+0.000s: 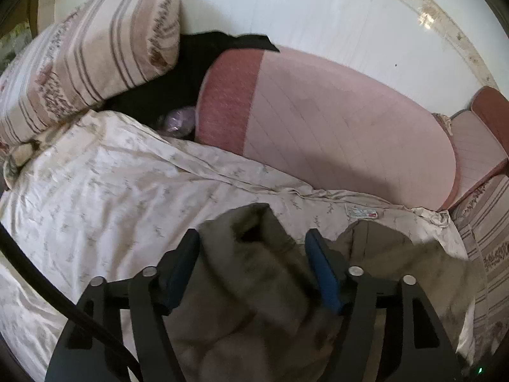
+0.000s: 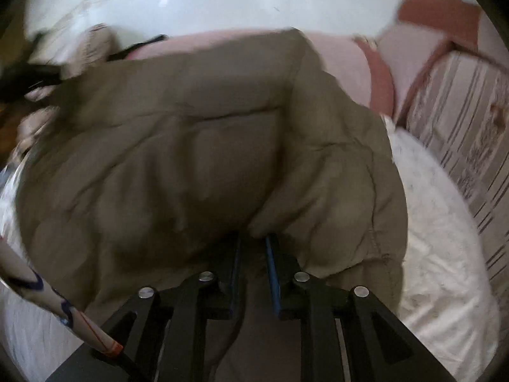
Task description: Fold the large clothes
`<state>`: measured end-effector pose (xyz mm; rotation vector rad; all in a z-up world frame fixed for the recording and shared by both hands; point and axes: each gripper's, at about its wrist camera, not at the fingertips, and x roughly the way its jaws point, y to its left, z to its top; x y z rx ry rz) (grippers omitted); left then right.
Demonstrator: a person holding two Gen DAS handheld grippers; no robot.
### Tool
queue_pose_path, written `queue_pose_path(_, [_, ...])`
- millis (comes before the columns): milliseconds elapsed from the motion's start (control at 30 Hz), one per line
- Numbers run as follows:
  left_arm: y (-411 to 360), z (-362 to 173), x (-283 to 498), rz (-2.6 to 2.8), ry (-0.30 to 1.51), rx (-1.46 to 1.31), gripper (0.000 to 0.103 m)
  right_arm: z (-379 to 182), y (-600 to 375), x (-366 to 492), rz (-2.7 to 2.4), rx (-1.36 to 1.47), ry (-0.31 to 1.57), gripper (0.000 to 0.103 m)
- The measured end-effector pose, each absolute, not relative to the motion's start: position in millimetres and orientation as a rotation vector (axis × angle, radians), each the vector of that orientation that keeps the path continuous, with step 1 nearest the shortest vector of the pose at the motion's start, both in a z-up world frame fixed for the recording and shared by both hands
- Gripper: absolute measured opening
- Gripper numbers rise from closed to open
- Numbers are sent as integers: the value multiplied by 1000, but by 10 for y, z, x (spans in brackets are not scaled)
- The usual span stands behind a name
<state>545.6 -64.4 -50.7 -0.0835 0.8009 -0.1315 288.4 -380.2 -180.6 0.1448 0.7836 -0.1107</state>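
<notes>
Khaki jacket (image 1: 251, 286) below a small, unreadable label (image 1: 361, 213) on the sheet (image 1: 95, 191).

The left gripper (image 1: 253, 238) points forward and downward, its two black fingers spread wide, blue pads (image 1: 324, 273) facing inward with a broad gap between them — the pads do not press on the cloth that lies in that gap. The right gripper (image 2: 253, 240) also tilts downward, its fingers drawn near each other, leaving only a narrow slot between the blue pads (image 2: 273, 264); a fold of cloth sits at the tips, though whether the pads pinch it cannot be told — that view is blurred.
</notes>
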Motion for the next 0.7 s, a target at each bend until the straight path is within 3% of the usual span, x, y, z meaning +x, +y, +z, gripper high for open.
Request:
queue_pose_path(300, [-278,-494,4757,-142,658,47,72,-1942,-4028,3098,-170,300,845,28])
queue_pose_path(500, [-590,-941,4092,-199,626,168,72,-1526,-3697,2640,-209,317,676,31])
queue_pose_path(700, [-802,-1462,4074,-109,665,222,72,-1557,-3185,2778,-113,219,678,31])
